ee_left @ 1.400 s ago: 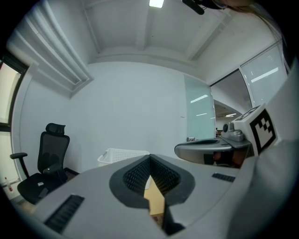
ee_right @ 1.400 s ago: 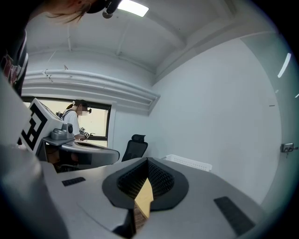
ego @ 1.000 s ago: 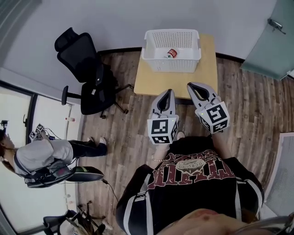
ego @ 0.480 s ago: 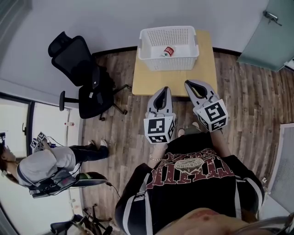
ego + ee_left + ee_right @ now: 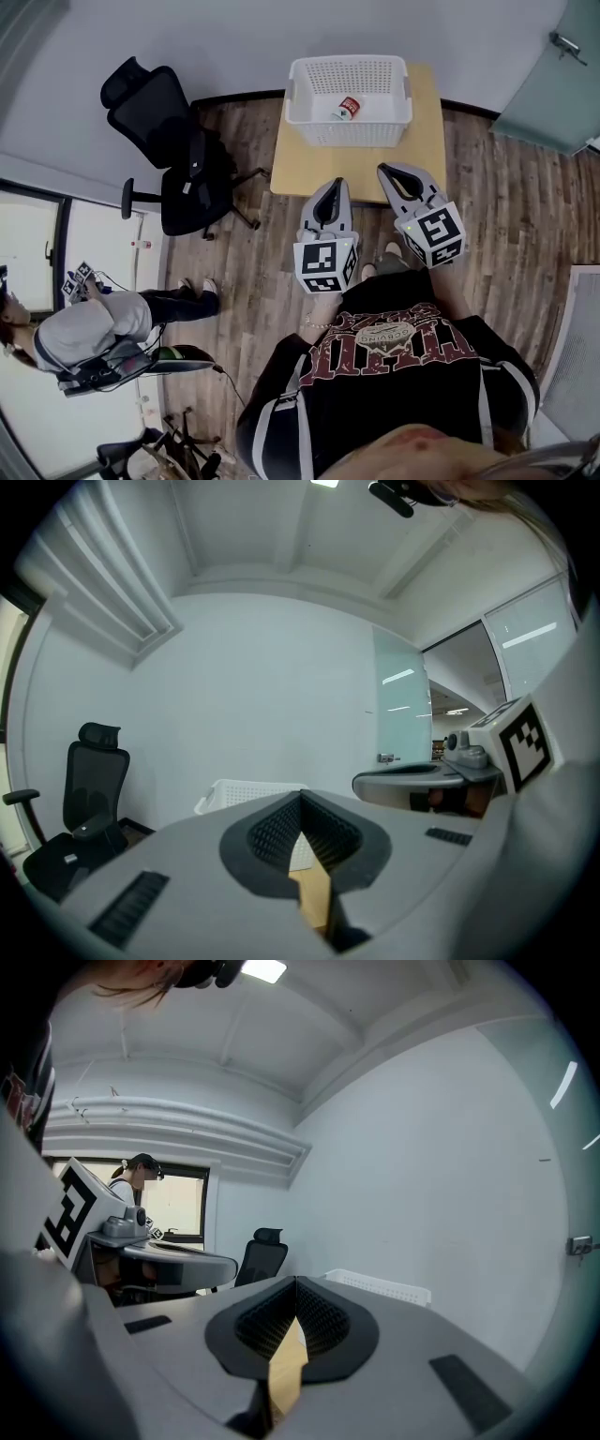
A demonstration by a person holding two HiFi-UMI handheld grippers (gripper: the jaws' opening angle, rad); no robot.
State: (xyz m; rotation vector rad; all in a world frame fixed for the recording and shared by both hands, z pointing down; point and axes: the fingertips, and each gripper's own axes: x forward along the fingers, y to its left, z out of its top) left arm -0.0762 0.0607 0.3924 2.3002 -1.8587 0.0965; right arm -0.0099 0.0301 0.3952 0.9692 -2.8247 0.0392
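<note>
The left gripper (image 5: 335,185) sits just below the middle of the head view, its jaws together at the tips and holding nothing; in the left gripper view (image 5: 302,803) the 2 ribbed pads (image 5: 272,834) meet at the far end, and only a thin wedge of tan table (image 5: 314,892) shows through the slit below them. The right gripper (image 5: 388,172) is just to its right, likewise closed and empty; in the right gripper view (image 5: 295,1283) its pads (image 5: 323,1316) touch at the tip above a similar tan sliver. Each gripper carries a cube (image 5: 326,265) with square markers at its near end, and both point up the frame toward the table (image 5: 328,173), their tips over its near edge. A white basket (image 5: 347,134) stands on the far part of the table, at the top centre of the head view, well apart from both grippers. Inside it lies 1 red and white can (image 5: 346,108) on its side. The basket also shows just above the left gripper's jaws (image 5: 246,794) and to the right of the right gripper's (image 5: 380,1288). A black chair (image 5: 169,141) stands on the wood floor (image 5: 497,216) at the upper left, near the table's left side. A glass door (image 5: 548,84) fills the upper right corner. Another person (image 5: 84,337) sits at the lower left edge.
</note>
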